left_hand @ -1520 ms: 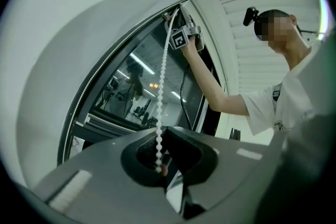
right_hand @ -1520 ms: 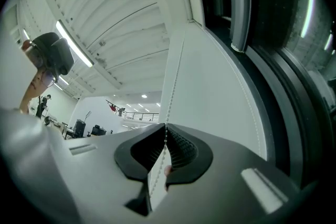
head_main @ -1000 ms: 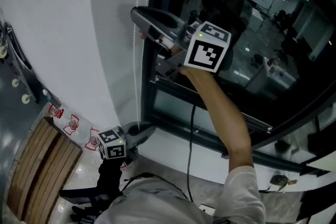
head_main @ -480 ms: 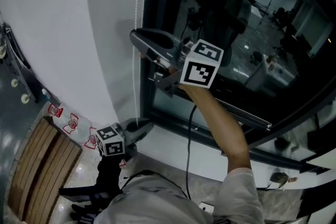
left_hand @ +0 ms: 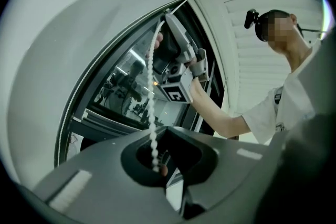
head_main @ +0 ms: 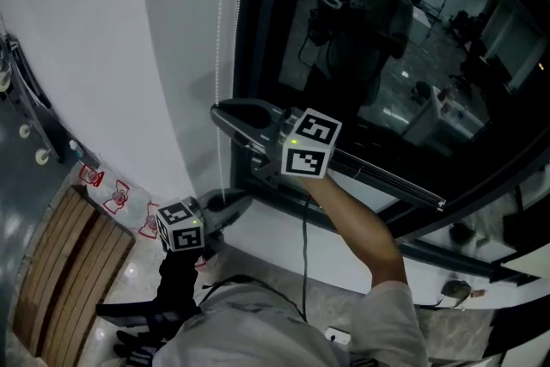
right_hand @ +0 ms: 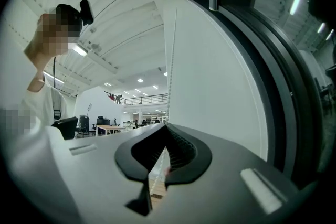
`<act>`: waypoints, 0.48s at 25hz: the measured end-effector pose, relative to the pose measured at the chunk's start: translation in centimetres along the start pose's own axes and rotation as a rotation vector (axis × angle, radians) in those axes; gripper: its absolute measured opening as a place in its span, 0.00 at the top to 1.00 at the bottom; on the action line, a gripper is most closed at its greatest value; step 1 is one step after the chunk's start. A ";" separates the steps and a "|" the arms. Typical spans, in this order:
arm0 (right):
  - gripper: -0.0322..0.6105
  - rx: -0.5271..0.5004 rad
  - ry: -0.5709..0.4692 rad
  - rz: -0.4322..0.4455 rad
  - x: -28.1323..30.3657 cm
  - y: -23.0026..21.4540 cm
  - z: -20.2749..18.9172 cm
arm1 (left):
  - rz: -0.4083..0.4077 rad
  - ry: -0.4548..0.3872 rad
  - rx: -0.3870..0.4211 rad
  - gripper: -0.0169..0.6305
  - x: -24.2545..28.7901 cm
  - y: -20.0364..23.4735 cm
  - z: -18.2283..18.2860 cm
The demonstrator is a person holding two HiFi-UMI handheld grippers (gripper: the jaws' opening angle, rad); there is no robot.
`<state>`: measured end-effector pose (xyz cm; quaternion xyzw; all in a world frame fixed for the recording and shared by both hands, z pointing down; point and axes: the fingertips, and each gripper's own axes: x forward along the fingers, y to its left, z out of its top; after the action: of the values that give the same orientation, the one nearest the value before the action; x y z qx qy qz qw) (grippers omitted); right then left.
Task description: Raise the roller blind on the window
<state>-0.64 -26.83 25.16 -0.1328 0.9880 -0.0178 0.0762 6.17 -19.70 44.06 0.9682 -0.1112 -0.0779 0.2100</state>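
1. Task item: bead chain [head_main: 225, 39] of the roller blind. It hangs straight down in front of the white wall [head_main: 129, 56]. The blind's fabric cannot be made out in any view.
2. Partway up the chain: right hand-held gripper [head_main: 222, 113], jaws closed together on the beads. In the right gripper view the chain rises straight out of the pinch point.
3. Lower on the same chain: left hand-held gripper [head_main: 234, 204], jaws likewise clamped on the beads. In the left gripper view the string of beads drops into the jaw tips and ends there.
4. Both grippers lie roughly level. In the head view each meets the chain from its right, one well above the other.
5. Just right of the chain: dark window frame [head_main: 258, 30], running alongside it.
6. Further right of the chain: glass [head_main: 430, 30], dark, carrying a reflection of the person and a lit room.
7. Below the chain and to its right: white sill [head_main: 284, 241]. A thin black cable [head_main: 305, 262] from the right gripper hangs in front of it.
8. Left of the chain, low down: red-and-white stickers [head_main: 116, 202] at the foot of the wall, then wooden slats [head_main: 60, 271] beyond them.
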 end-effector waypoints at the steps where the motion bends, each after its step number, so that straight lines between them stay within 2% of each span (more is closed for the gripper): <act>1: 0.94 0.003 0.014 0.004 -0.1 0.3 -1.0 | 0.002 -0.001 0.000 0.98 -0.1 -0.1 0.0; 5: 0.94 0.029 0.055 0.014 -0.6 0.7 -4.5 | 0.003 -0.003 0.008 0.98 0.0 0.0 0.3; 12: 0.94 0.065 0.080 0.034 -1.4 1.5 -6.6 | 0.000 0.001 0.015 0.98 0.4 0.0 0.9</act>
<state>-0.73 -24.93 31.80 -0.1125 0.9913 -0.0541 0.0413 6.33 -20.12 43.17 0.9698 -0.1119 -0.0767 0.2029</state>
